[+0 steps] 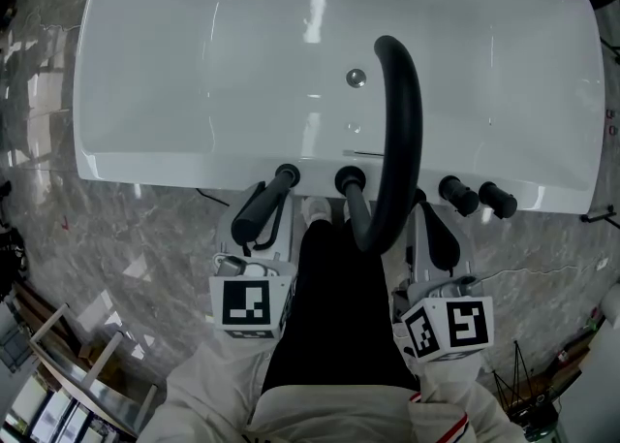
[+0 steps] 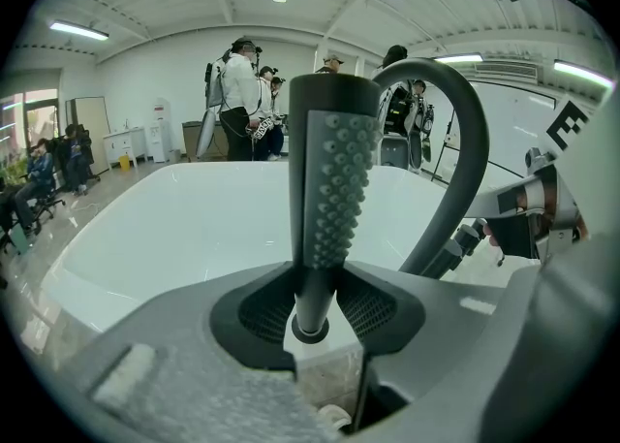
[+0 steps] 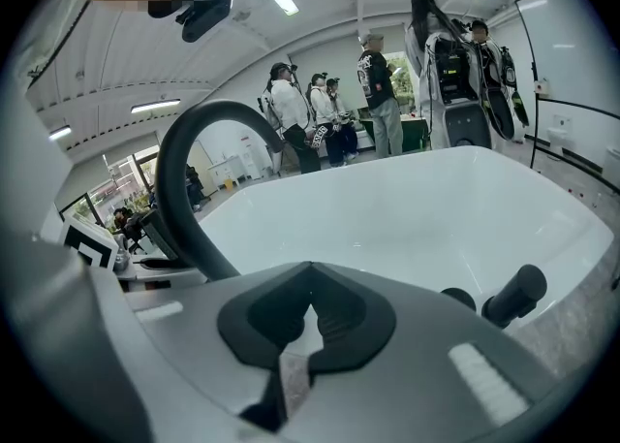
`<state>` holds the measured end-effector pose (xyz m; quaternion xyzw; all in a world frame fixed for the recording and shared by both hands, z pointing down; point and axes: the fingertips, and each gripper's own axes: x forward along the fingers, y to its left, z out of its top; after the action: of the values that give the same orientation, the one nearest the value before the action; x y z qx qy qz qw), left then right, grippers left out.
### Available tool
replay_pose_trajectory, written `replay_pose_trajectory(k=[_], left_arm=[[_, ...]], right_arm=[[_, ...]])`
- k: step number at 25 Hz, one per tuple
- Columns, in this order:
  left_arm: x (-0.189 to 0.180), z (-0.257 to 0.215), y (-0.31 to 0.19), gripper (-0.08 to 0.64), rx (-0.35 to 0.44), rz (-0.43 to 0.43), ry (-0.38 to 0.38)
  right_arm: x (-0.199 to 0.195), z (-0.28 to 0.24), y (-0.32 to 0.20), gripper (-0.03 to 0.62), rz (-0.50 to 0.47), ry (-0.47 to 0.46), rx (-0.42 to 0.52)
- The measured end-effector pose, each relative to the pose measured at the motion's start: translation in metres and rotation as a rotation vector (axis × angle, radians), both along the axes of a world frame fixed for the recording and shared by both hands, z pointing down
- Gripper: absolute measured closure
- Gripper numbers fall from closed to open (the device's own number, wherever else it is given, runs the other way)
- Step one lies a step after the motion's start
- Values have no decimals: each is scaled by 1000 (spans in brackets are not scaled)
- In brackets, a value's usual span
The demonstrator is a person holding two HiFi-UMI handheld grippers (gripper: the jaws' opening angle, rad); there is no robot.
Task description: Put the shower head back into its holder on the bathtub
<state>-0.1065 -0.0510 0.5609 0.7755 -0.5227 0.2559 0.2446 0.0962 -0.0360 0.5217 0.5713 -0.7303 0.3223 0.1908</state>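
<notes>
Bathtub [image 1: 194, 92] in white stands across the grey marble floor [image 1: 116, 228], with its black fittings lined up along the near rim. At the left end of that row, the left tongs [image 2: 312, 281] are clamped on the slim stem of the shower head [image 2: 339, 179], one dark pad against each side. The shower head stands upright between the pads with its nubbed face showing. Its foot meets the round black holder [image 2: 310, 332] on the rim, though I cannot tell whether it is pushed fully home. Just to the right, an arched black spout [image 1: 402, 121] rises from the rim and curves out over the basin. Right of the spout, the right tongs [image 3: 308, 310] are held just short of the rim, their pads together at the tips with nothing between them. Further right, two black knobs [image 1: 458, 194] stick out from the rim side by side. Beyond the far edge of the tub, a group of people [image 3: 291, 107] stands under the strip lights.
</notes>
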Motion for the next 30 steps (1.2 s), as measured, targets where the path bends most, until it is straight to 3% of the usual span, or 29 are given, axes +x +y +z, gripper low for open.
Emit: replay_pose_trajectory(k=[30], left_arm=[[5, 22, 5, 417, -13, 14, -22]], right_arm=[[-5, 13, 0, 588, 0, -7, -30]])
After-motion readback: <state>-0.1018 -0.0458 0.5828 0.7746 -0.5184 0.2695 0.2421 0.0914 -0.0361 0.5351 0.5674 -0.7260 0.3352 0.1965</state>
